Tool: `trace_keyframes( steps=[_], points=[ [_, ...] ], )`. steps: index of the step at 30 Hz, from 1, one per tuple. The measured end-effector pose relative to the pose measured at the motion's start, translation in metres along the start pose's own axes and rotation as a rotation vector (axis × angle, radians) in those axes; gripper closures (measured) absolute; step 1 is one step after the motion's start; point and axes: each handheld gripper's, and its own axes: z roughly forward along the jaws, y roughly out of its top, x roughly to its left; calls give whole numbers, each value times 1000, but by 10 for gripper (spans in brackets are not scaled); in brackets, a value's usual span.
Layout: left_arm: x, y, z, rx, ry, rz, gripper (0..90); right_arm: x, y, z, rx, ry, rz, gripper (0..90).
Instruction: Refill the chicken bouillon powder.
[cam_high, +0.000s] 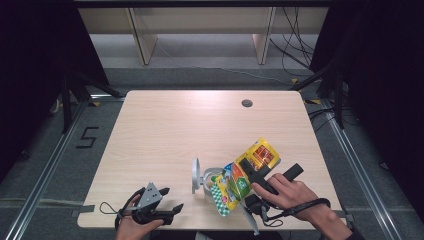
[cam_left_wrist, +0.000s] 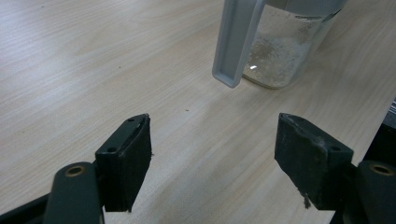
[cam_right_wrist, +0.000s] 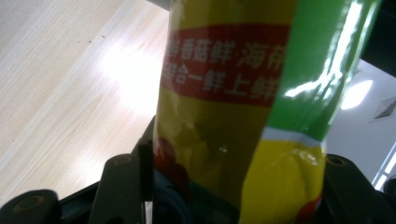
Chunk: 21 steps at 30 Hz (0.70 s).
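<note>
The right gripper (cam_high: 248, 172) is clamped across a glossy seasoning pouch (cam_high: 245, 172), tipping it mouth-down over the clear measuring jug (cam_high: 211, 181) near the table's (cam_high: 165, 125) front edge. My worry is the aim: the pouch's lower end looks to hang at the jug's rim rather than squarely over the opening, so powder could scatter onto the wood. The foil is slick too, and might slide between the jaws. Nothing steadies the jug; the left gripper (cam_high: 167, 199) hovers well apart, jaws wide and empty. The pouch is yellow and green with a red band of Chinese text, creased where it is squeezed.
</note>
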Motion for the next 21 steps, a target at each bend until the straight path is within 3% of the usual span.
trace_keyframes(
  steps=[1, 2, 5, 6, 8, 9, 10, 11, 14, 17, 21],
  points=[
    [0, 0, 0, 3, 7, -5, 271, 5, 0, -2, 22, 4, 87, 491],
    [1, 0, 0, 6, -1, -10, 271, 4, -1, -1, 12, -8, 95, 492],
    [1, 0, 0, 18, 14, 12, 271, 5, 1, -2, 23, 8, 65, 492],
    [1, 0, 0, 22, 6, 15, 271, 4, 1, -1, 21, 34, 66, 493],
    [1, 0, 0, 17, 5, 12, 271, 5, -1, -1, 19, 3, 72, 494],
    [0, 0, 0, 6, -1, -2, 271, 2, -2, 0, 1, -3, 32, 494],
    [0, 0, 0, 5, 1, -8, 271, 0, -3, -1, 10, 0, 29, 494],
    [0, 0, 0, 6, -1, -9, 271, 4, -3, -2, 22, 12, 69, 494],
    [1, 0, 0, 13, -2, 3, 271, 5, 0, -2, 19, 35, 61, 497],
    [0, 0, 1, 5, -1, -6, 271, 0, -2, 0, 4, -3, -4, 498],
    [0, 0, 0, 2, 6, -8, 271, 2, -3, 1, 8, 27, 17, 498]
  ],
)
